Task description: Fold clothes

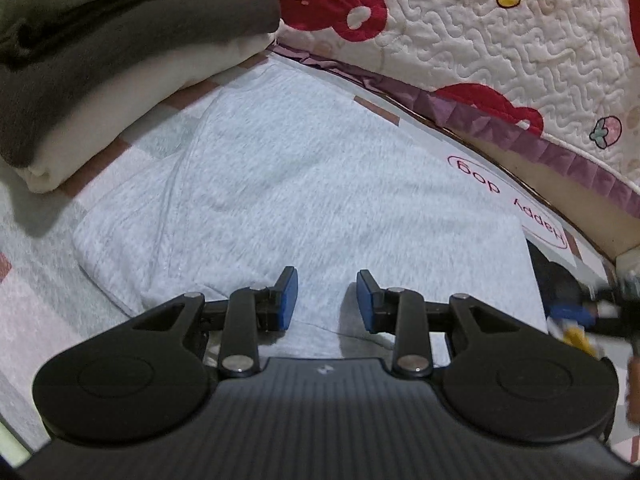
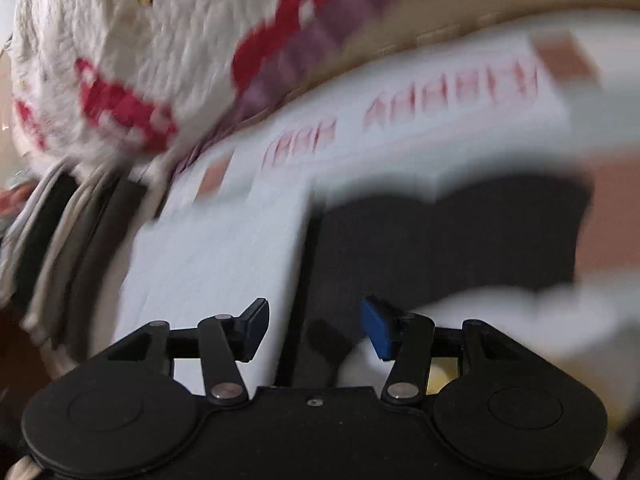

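A light grey garment (image 1: 300, 184) lies flat and folded on the printed mat. My left gripper (image 1: 327, 300) hovers over its near edge, open and empty. The same garment shows blurred in the right wrist view (image 2: 216, 248), left of a dark garment (image 2: 440, 236). My right gripper (image 2: 314, 326) is open and empty, above the line where the grey and dark garments meet. It also appears blurred at the right edge of the left wrist view (image 1: 592, 312).
A stack of folded clothes, brown over cream (image 1: 100, 80), stands at the far left; it also shows in the right wrist view (image 2: 68, 224). A quilted white blanket with red bears (image 1: 480, 40) hangs along the back. The mat (image 1: 500, 184) bears "Happy dog" lettering.
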`<state>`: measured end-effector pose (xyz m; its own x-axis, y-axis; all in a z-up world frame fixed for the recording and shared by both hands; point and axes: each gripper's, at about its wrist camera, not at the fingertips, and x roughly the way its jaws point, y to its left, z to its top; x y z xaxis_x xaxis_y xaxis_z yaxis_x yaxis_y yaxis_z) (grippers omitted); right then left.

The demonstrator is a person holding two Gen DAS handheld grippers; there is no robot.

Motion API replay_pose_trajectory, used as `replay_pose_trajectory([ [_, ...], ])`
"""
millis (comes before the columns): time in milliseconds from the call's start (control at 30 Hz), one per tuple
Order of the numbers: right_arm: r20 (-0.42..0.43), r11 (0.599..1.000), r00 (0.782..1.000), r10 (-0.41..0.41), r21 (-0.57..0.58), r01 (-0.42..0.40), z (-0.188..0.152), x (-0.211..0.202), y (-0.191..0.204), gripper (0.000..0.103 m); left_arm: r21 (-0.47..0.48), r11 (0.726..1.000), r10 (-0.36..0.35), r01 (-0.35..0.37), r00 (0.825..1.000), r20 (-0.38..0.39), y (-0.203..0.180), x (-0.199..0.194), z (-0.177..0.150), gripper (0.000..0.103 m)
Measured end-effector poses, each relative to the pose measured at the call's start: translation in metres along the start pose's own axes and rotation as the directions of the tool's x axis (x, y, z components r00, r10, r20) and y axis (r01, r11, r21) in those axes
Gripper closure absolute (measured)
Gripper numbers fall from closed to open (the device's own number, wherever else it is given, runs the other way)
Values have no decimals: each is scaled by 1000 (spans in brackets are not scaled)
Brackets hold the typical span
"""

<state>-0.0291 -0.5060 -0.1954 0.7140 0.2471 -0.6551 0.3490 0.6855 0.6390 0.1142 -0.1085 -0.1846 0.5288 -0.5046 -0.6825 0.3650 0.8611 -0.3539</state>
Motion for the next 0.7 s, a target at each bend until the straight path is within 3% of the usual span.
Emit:
replay_pose_trajectory([
  [100, -73, 997, 995, 69, 30, -67, -26, -7, 1, 46, -6, 1000, 3, -3, 1000, -2, 0, 0, 0, 71],
  [267, -197, 972, 957, 210, 148, -183, -58, 5, 7, 45, -9, 1000, 14, -14, 1000, -4, -1, -1, 1, 71],
  [500, -135, 938, 948, 289, 236, -252, -65, 27, 19, 38, -22, 1000, 9, -9, 1000, -2, 3, -2, 0, 71],
  [700, -51, 932, 958, 283, 253, -261, -55, 46, 33, 37, -31, 1000, 5, -5, 1000, 6, 5, -3, -1, 71],
])
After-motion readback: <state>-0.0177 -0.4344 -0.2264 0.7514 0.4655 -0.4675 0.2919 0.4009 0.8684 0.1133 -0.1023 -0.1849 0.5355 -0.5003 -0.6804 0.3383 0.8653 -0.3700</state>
